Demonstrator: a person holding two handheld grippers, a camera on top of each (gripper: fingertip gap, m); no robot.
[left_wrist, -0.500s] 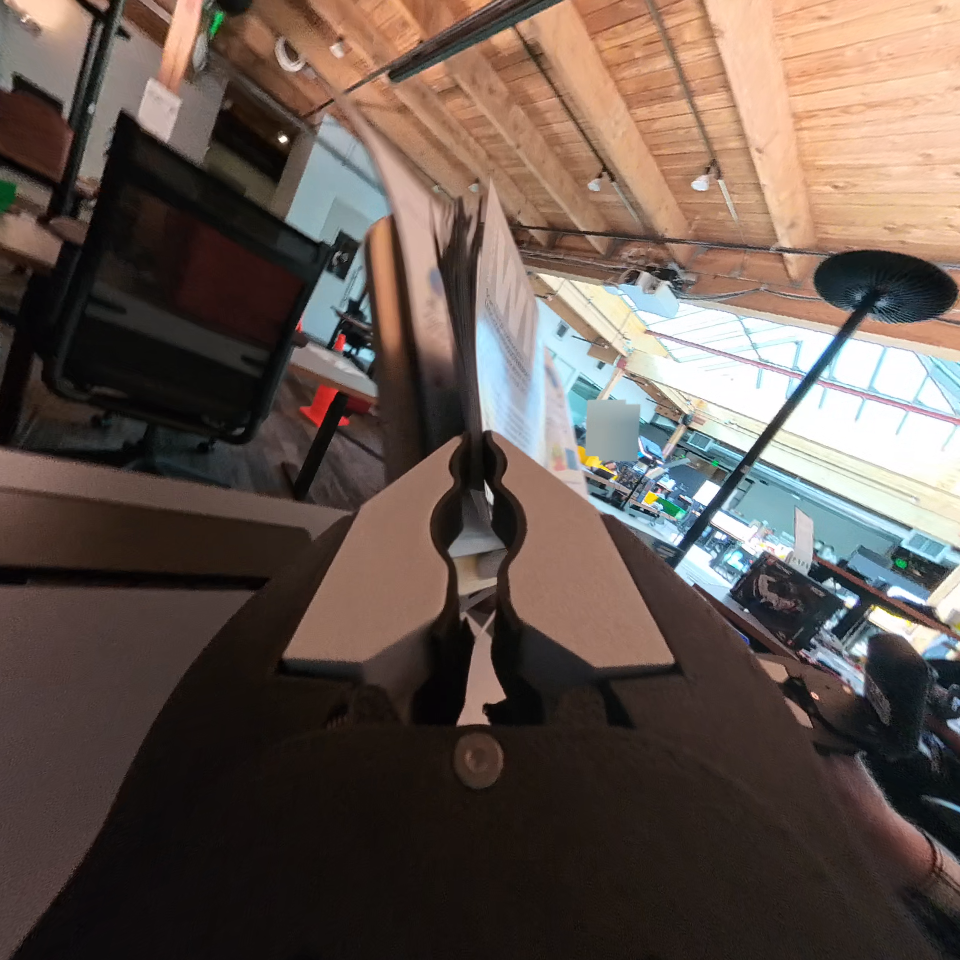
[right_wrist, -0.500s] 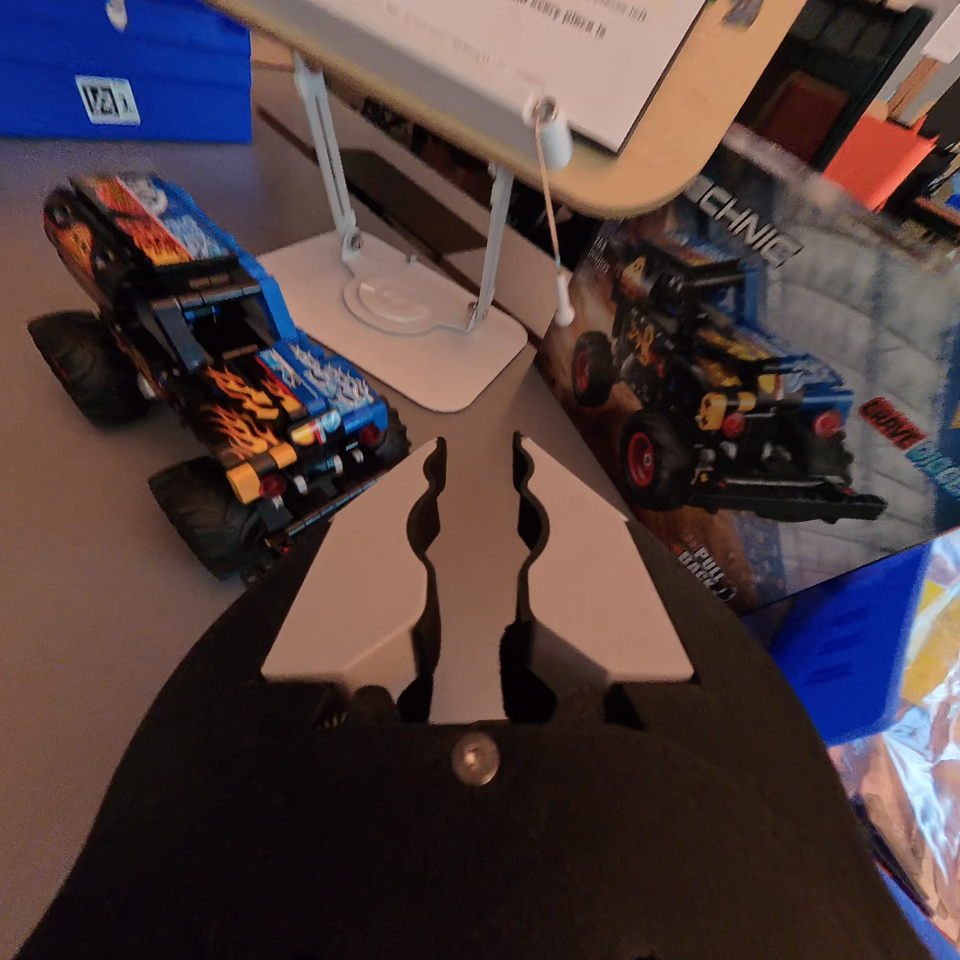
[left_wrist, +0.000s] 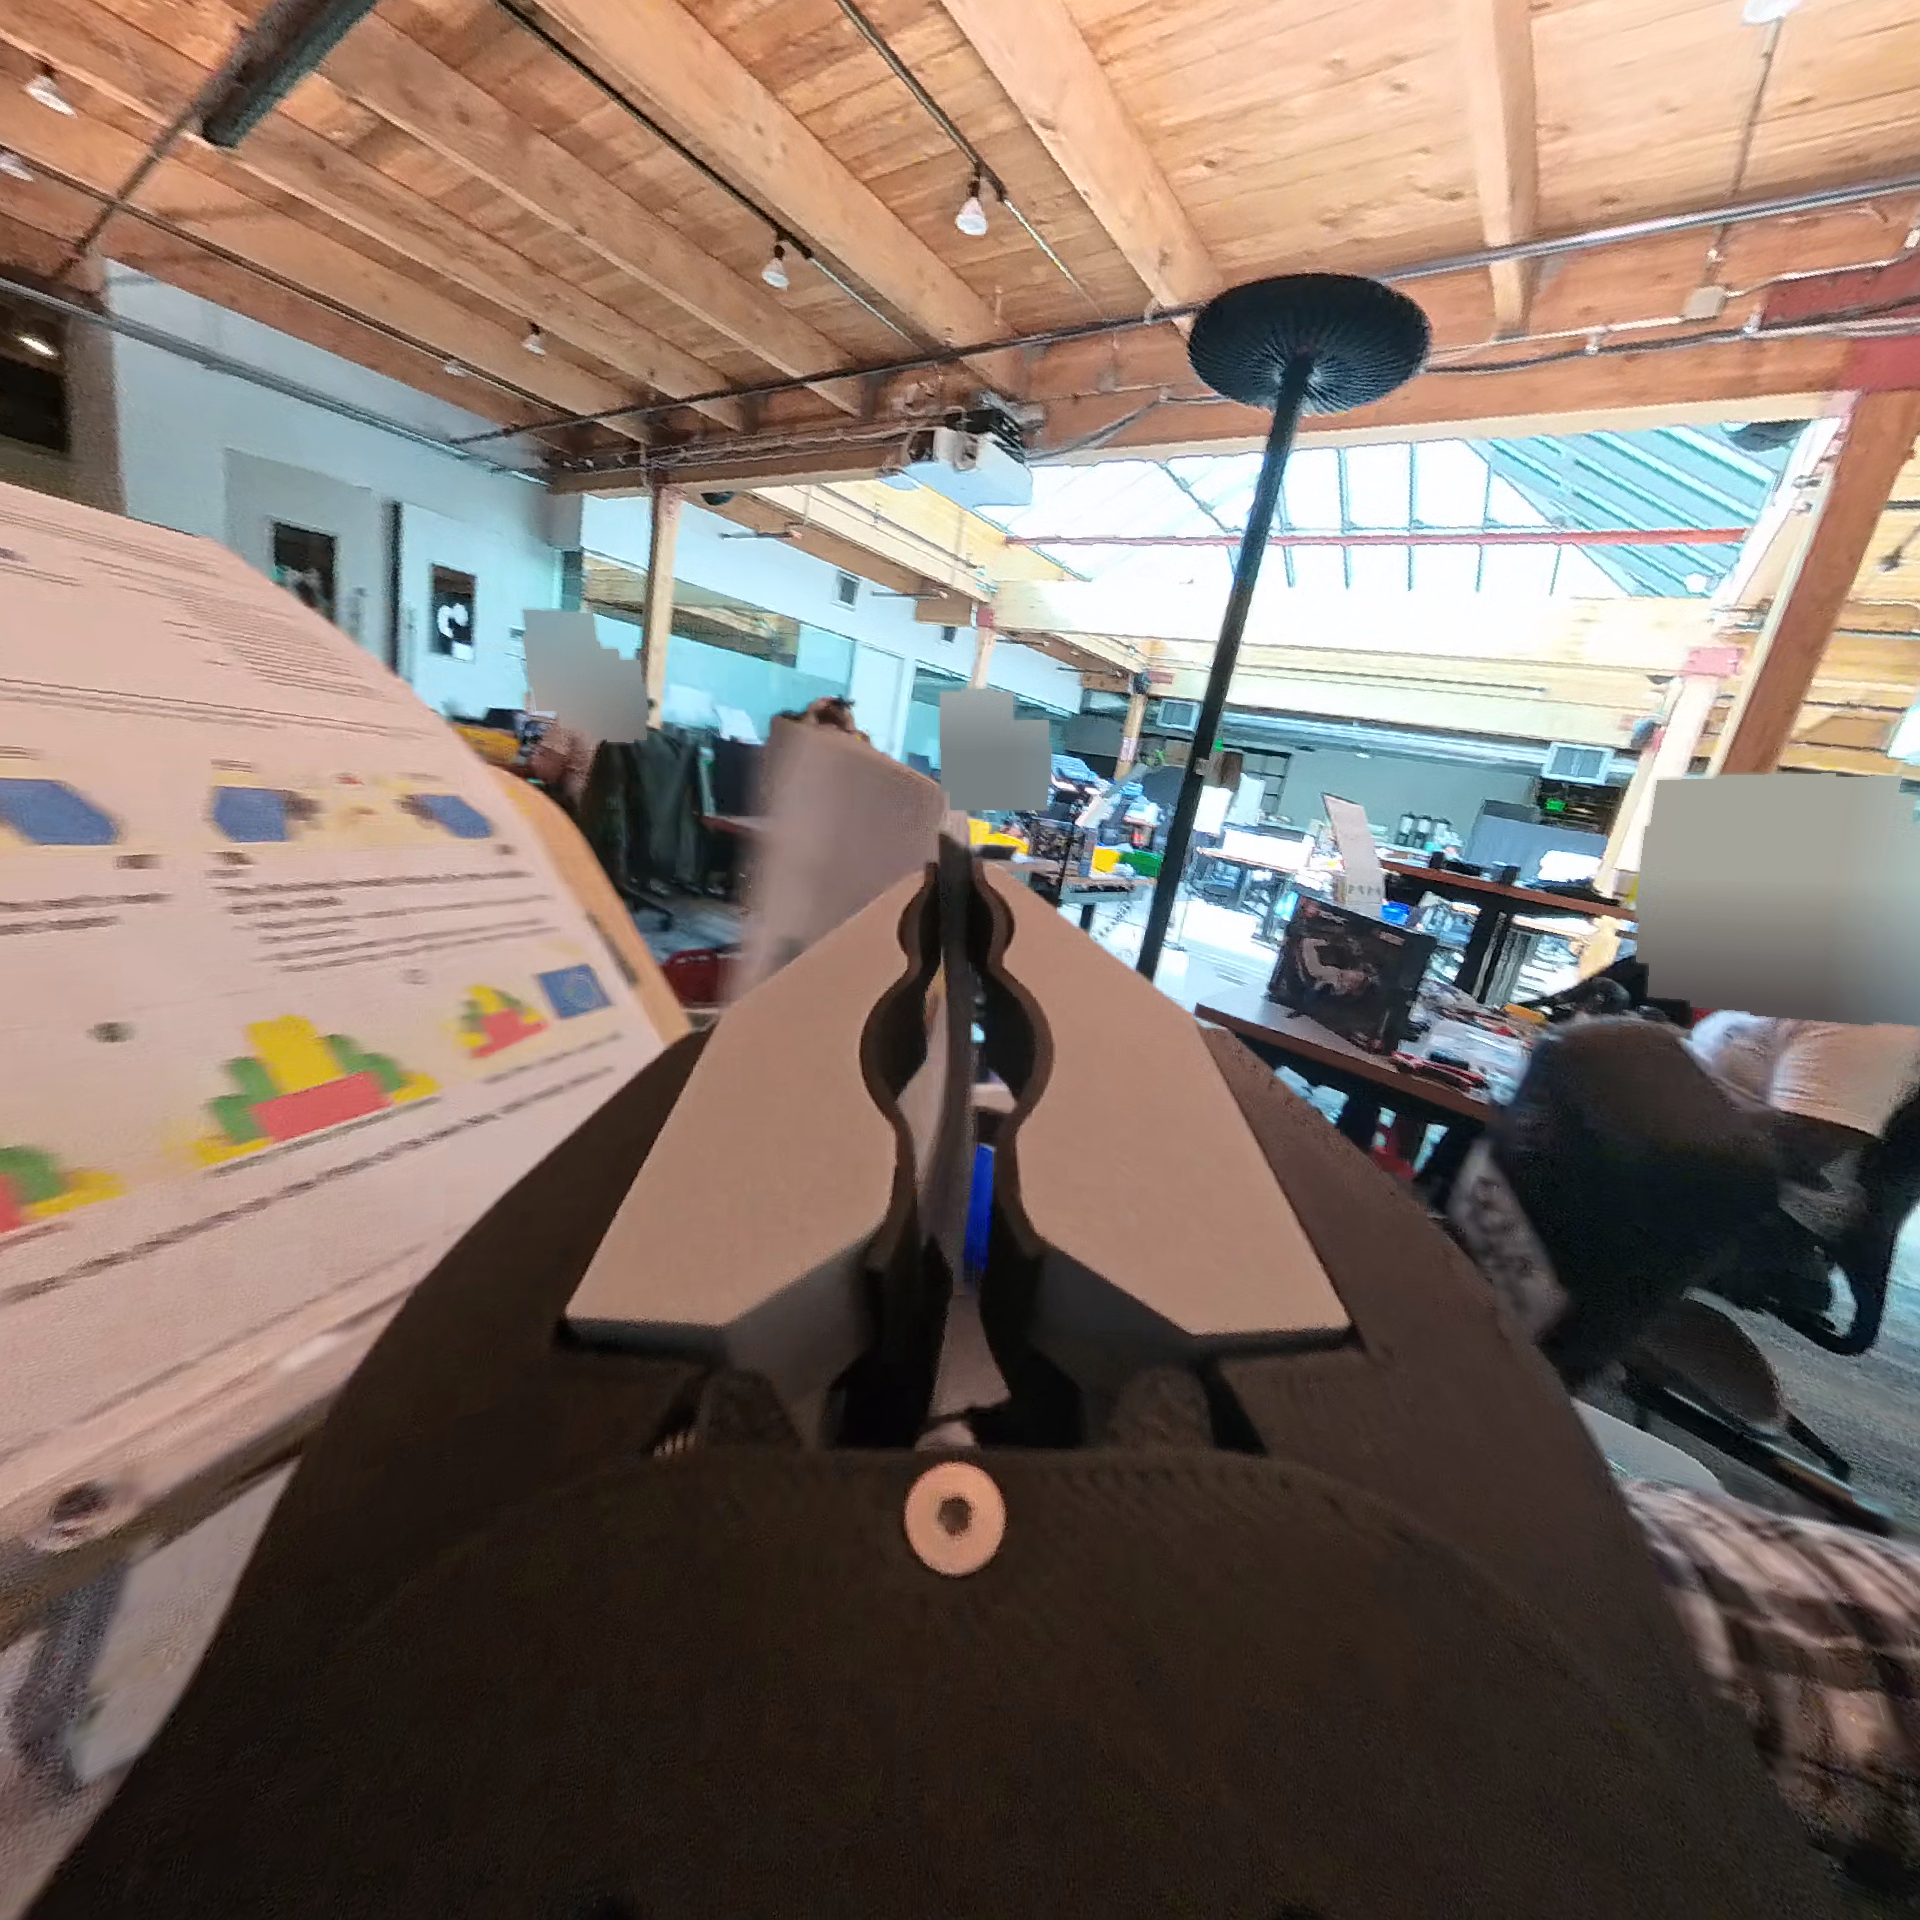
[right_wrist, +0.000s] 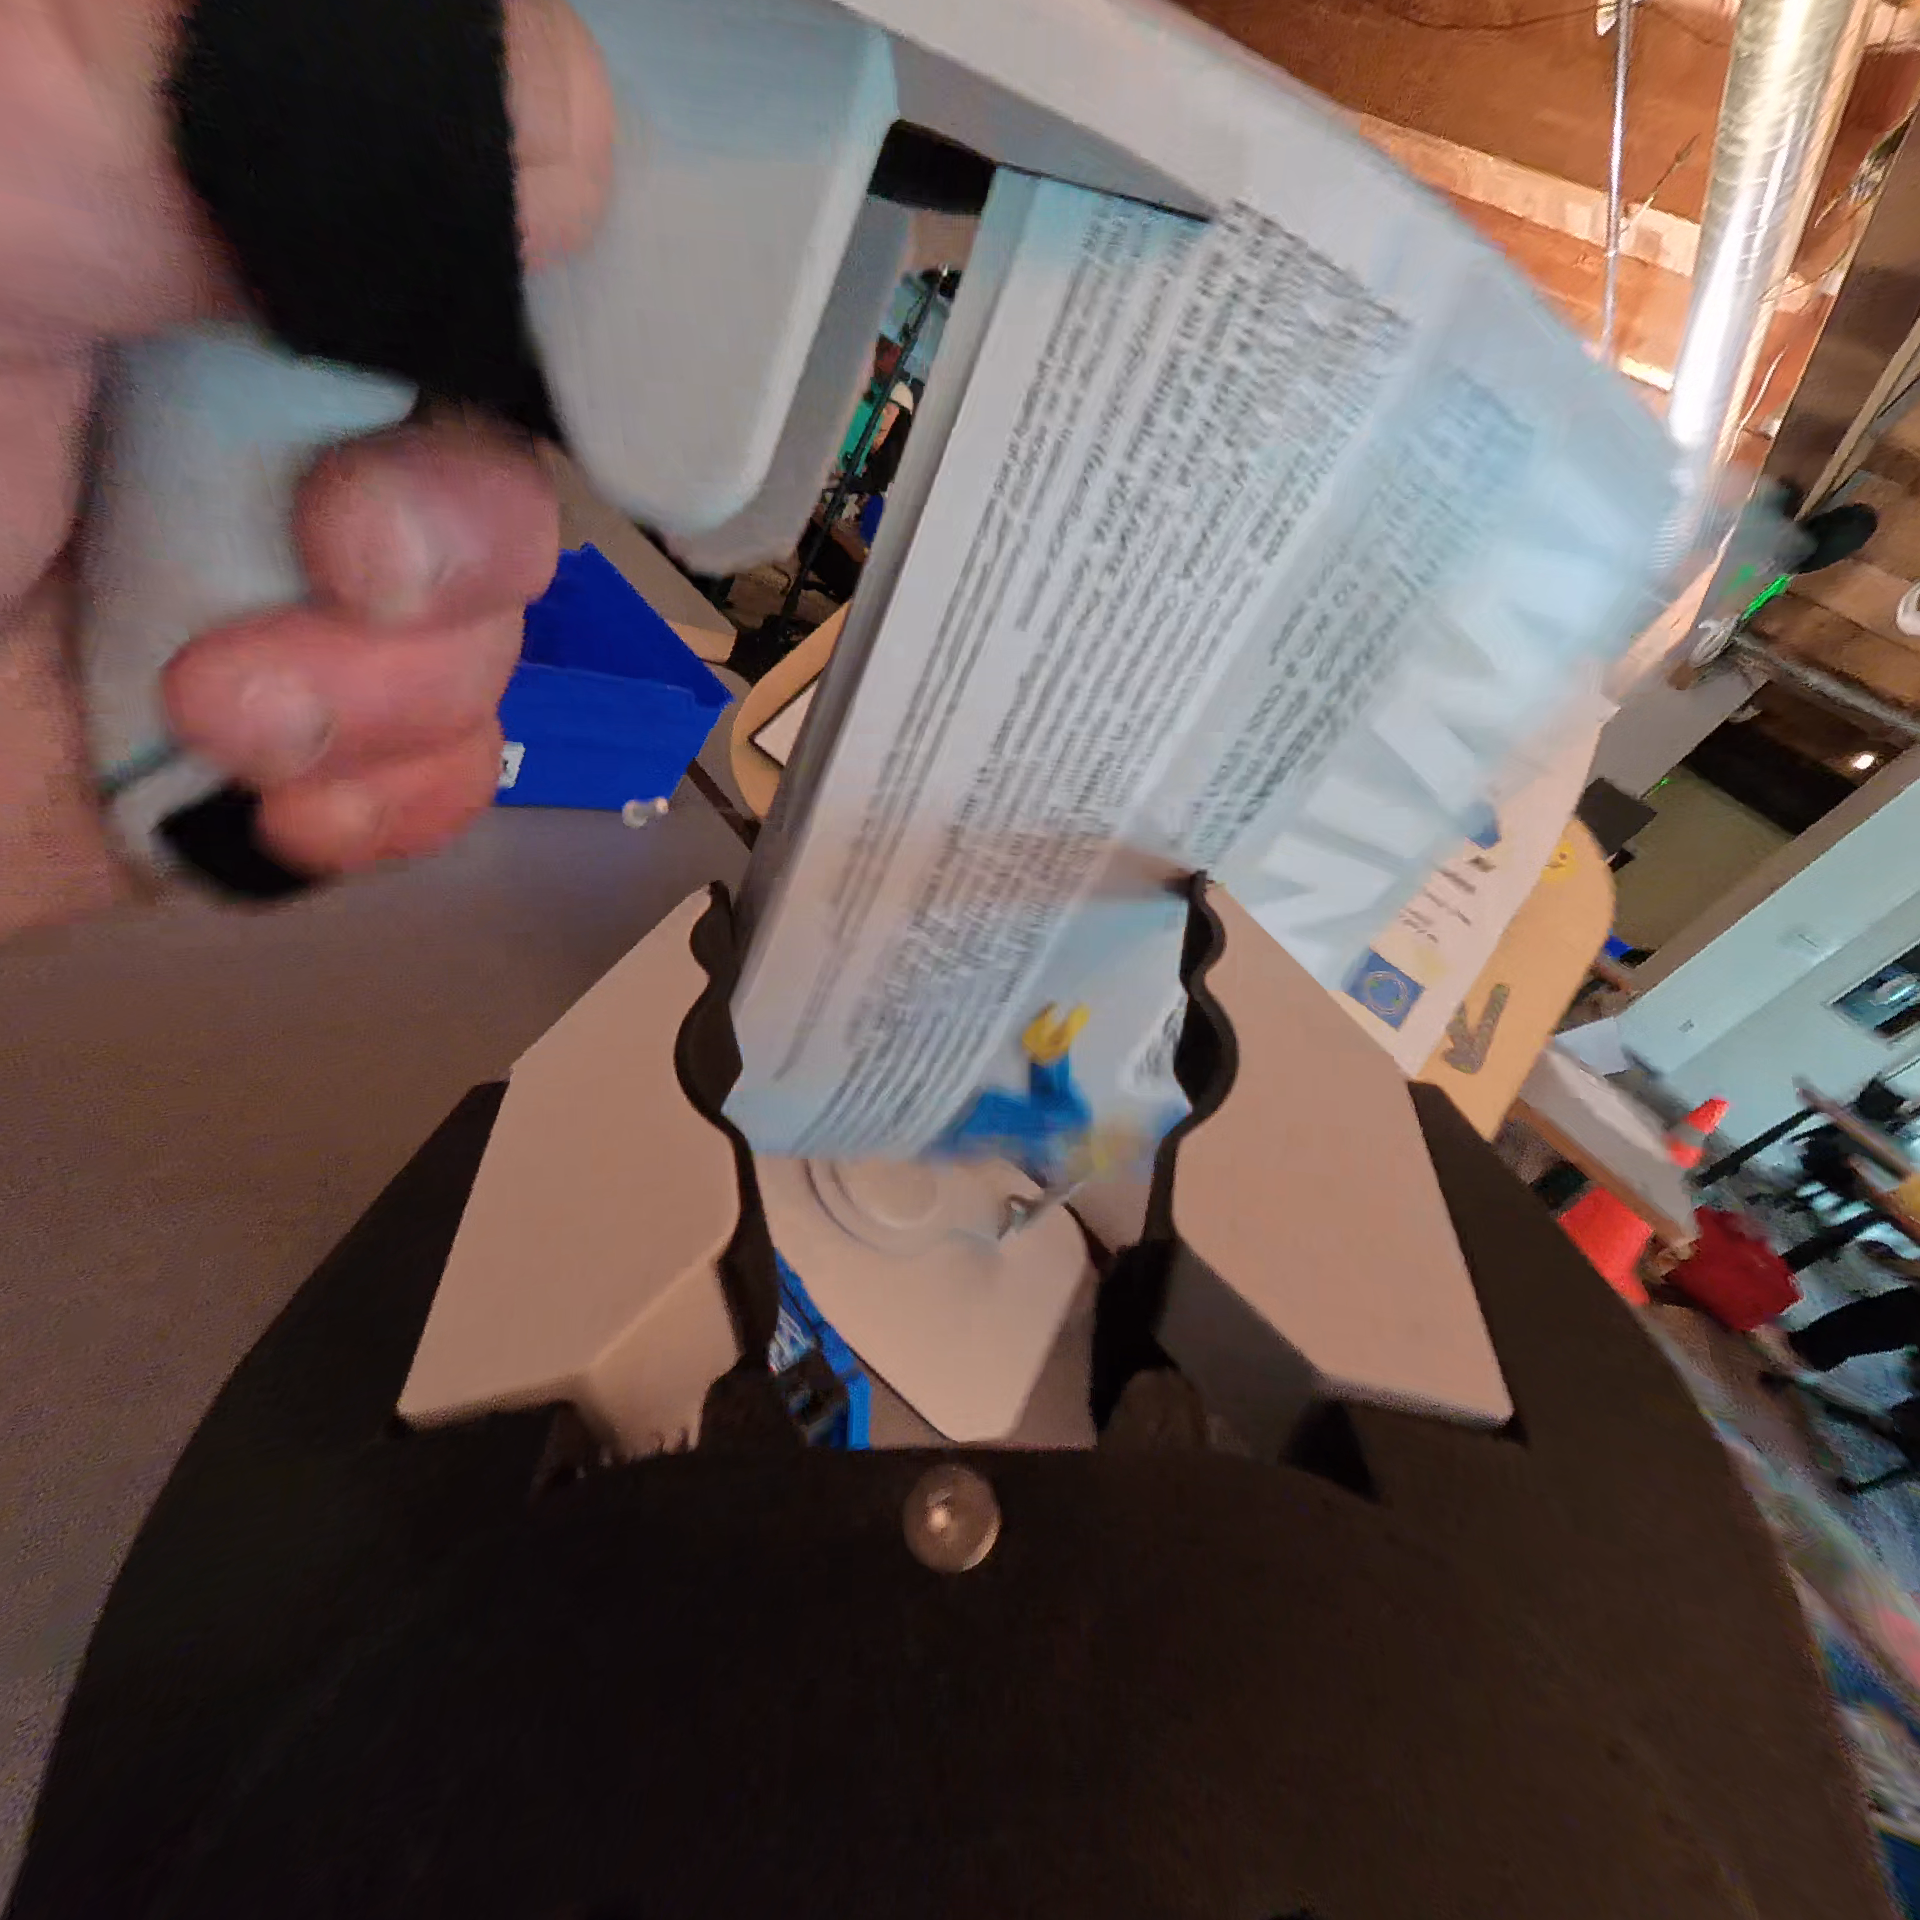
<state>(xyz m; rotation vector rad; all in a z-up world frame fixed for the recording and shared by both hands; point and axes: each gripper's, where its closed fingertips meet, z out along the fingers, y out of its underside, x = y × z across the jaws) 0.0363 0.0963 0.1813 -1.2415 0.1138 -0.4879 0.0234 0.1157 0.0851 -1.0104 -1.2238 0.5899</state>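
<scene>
The left wrist view sat behind its own tongs (left_wrist: 956, 883), tilted upward toward the wooden ceiling (left_wrist: 1247, 156) and the distant room. The right wrist view looked forward and slightly upward, very close to a printed booklet (right_wrist: 1143, 623). Both views shared that booklet (left_wrist: 831, 831) and the stand-mounted sheet (left_wrist: 260, 935).

ceiling (left_wrist: 1143, 156): wood beams, track lights | skylight (left_wrist: 1455, 520): bright | walls: white | tables (left_wrist: 1351, 1049): cluttered

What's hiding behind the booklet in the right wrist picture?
Behind the booklet you can see blue bins, a tan board with a printed sheet, and a white stand base below. The booklet covers the rest.
</scene>
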